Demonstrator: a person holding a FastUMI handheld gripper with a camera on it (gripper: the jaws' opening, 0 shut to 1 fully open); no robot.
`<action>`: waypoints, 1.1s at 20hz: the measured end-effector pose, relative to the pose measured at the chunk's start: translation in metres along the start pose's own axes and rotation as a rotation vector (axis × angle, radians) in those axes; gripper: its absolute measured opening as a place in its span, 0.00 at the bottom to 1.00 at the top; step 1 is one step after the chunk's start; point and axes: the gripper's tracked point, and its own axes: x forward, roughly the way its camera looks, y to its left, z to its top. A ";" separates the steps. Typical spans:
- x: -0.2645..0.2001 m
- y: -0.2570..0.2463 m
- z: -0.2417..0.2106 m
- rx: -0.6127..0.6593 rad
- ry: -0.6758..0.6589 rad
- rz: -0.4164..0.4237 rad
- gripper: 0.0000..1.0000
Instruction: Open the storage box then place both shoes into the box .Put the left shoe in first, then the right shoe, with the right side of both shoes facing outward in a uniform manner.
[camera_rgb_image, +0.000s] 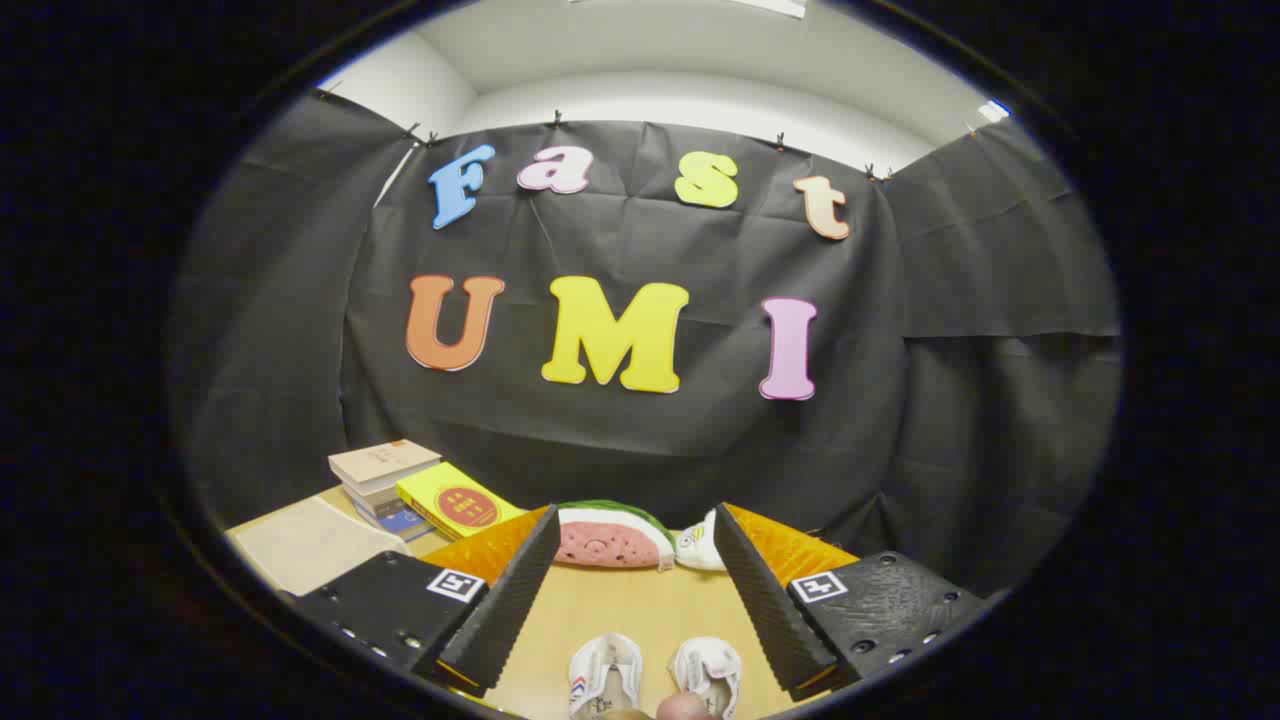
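Between spread fingers (630, 560), shoes (655, 675), perhaps untouched

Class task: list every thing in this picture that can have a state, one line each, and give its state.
Two-finger black claw: open, gripping nothing.
Pair of small white shoes: side by side on the wooden table, between the fingers, untouched.
Watermelon-slice plush: lying beyond the fingers.
Stack of books: closed, piled.
Yellow book: closed, leaning on the stack.
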 end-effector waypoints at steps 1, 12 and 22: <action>0.002 0.004 0.002 0.002 -0.002 0.009 0.95; -0.002 0.024 0.006 0.003 0.005 0.085 0.95; -0.024 0.021 0.008 0.001 -0.002 0.106 0.95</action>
